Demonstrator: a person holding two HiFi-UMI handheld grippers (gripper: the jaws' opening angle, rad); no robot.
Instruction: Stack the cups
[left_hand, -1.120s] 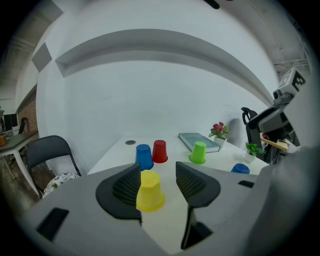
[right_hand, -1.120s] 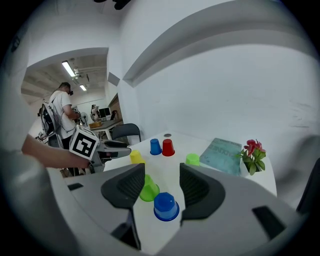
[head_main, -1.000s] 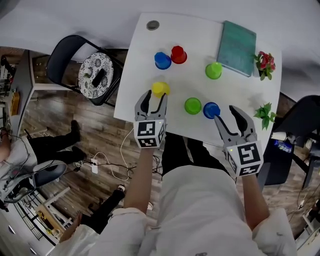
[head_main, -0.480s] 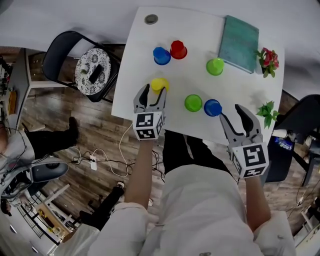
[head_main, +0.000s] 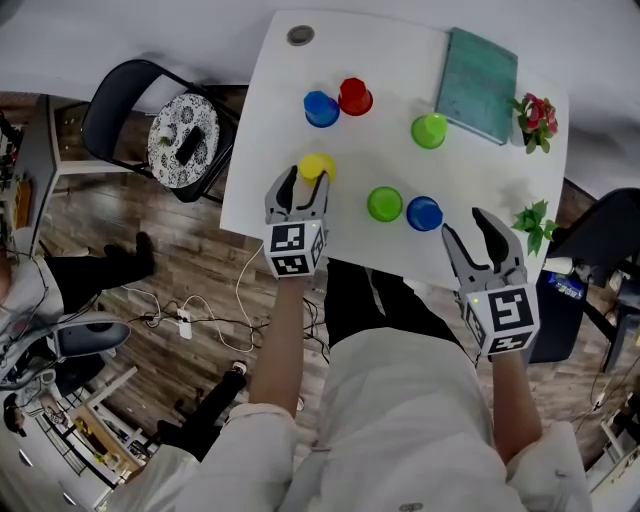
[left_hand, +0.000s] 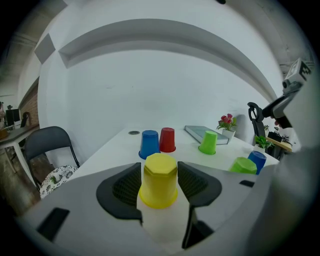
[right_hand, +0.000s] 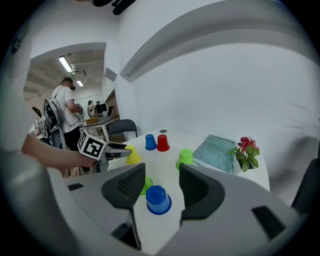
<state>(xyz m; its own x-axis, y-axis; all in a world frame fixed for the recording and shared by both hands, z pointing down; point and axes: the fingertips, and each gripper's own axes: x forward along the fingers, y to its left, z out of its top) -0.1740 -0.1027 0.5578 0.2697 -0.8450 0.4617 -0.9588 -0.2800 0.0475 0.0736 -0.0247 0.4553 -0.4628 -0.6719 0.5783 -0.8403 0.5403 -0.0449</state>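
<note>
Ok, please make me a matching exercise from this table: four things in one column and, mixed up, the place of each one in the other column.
Things
1. yellow upturned plastic cup
2. red upturned plastic cup
3. flat teal book
4. nearer blue upturned plastic cup

Places
A. beside the potted red flowers
B. between the open jaws of the left gripper
C. next to the farther blue plastic cup
D. beside a green plastic cup, just ahead of the right gripper

Pairs: 1-B, 2-C, 3-A, 4-D
</note>
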